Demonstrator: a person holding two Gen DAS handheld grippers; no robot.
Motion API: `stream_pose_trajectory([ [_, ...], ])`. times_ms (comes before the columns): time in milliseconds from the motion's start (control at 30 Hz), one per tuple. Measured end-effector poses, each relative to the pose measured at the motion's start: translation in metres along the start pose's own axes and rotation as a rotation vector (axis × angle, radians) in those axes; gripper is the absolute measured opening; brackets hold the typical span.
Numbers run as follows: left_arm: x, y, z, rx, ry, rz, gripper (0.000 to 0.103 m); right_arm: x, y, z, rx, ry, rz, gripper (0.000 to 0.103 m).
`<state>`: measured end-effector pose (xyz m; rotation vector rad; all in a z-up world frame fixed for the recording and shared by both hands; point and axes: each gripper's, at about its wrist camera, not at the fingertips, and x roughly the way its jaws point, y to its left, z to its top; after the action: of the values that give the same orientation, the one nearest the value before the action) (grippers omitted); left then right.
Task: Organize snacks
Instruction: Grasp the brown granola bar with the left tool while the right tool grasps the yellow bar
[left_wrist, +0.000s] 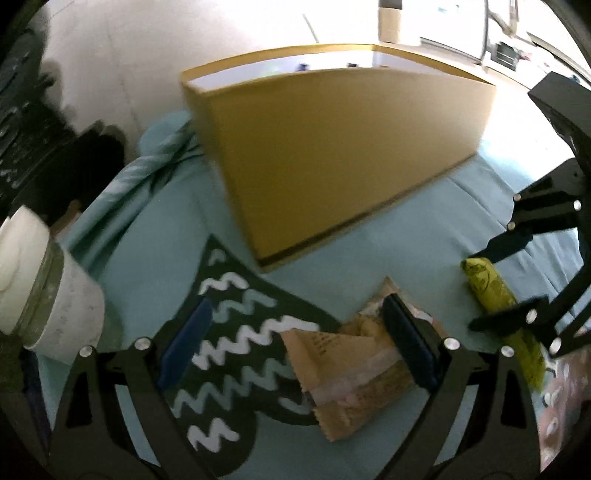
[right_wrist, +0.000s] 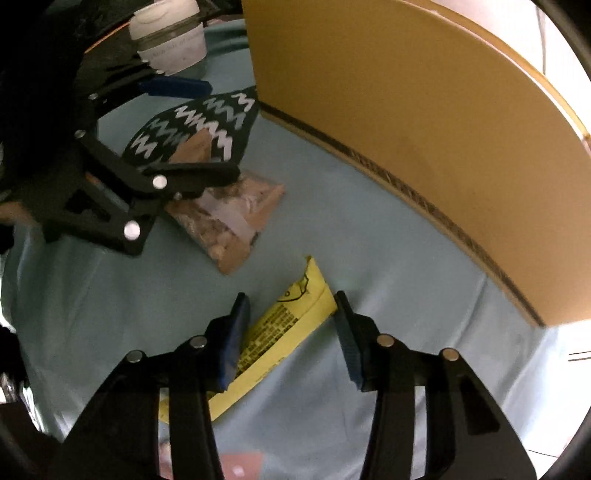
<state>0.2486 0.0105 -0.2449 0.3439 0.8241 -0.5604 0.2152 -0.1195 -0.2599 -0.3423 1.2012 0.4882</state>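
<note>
A large cardboard box stands open on the teal cloth; it also shows in the right wrist view. My left gripper is open above a brown snack bag, with its right finger over the bag. The same bag shows in the right wrist view under the left gripper. My right gripper is open and straddles a yellow snack packet. The packet and right gripper show in the left wrist view.
A white jar stands at the left on the cloth, also in the right wrist view. A dark zigzag-patterned patch lies under the brown bag. A pinkish package shows at the right edge.
</note>
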Motion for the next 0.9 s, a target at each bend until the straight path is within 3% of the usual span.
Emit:
stream_pose_trajectory([
  [133, 0.001, -0.012, 0.0, 0.023, 0.014, -0.068, 0.094, -0.009, -0.008, -0.019, 0.055, -0.018, -0.017, 0.053],
  [200, -0.003, -0.02, -0.005, 0.016, 0.017, -0.09, 0.094, -0.013, -0.01, -0.027, 0.076, -0.024, -0.024, 0.065],
  [300, -0.005, -0.025, -0.013, -0.024, 0.011, -0.052, 0.094, -0.013, 0.001, -0.033, 0.08, -0.029, -0.051, 0.073],
  [333, -0.005, -0.027, -0.015, -0.074, 0.01, -0.047, 0.094, -0.008, 0.006, -0.034, 0.073, -0.008, -0.075, 0.083],
  [367, -0.005, -0.03, -0.017, -0.099, 0.016, -0.046, 0.094, 0.0, 0.002, -0.041, 0.082, 0.004, -0.1, 0.102],
  [433, -0.005, -0.051, -0.019, -0.069, 0.008, -0.024, 0.092, 0.003, -0.002, -0.043, 0.133, 0.024, -0.094, 0.102],
  [500, 0.002, -0.073, -0.024, 0.013, 0.037, 0.025, 0.081, 0.002, -0.01, -0.045, 0.171, 0.005, -0.064, 0.102],
  [667, 0.009, -0.07, -0.017, -0.09, 0.034, 0.044, 0.068, 0.004, -0.009, -0.045, 0.145, -0.017, -0.08, 0.102],
  [733, 0.008, -0.07, -0.016, -0.104, 0.042, 0.037, 0.064, 0.002, -0.011, -0.046, 0.135, -0.02, -0.075, 0.093],
  [767, 0.007, -0.07, -0.016, -0.108, 0.044, 0.033, 0.06, -0.003, -0.011, -0.045, 0.118, -0.03, -0.07, 0.073],
  [800, 0.006, -0.073, -0.017, -0.103, 0.043, 0.039, 0.057, -0.008, -0.006, -0.045, 0.101, -0.04, -0.065, 0.041],
  [833, 0.004, -0.075, -0.017, -0.097, 0.043, 0.051, 0.056, -0.016, 0.004, -0.051, 0.061, -0.043, -0.081, 0.027],
  [867, 0.004, -0.075, -0.016, -0.105, 0.045, 0.054, 0.055, -0.018, 0.008, -0.051, 0.029, -0.049, -0.101, 0.02],
  [900, 0.006, -0.071, -0.014, -0.11, 0.046, 0.054, 0.055, -0.019, 0.01, -0.055, 0.035, -0.049, -0.085, 0.02],
])
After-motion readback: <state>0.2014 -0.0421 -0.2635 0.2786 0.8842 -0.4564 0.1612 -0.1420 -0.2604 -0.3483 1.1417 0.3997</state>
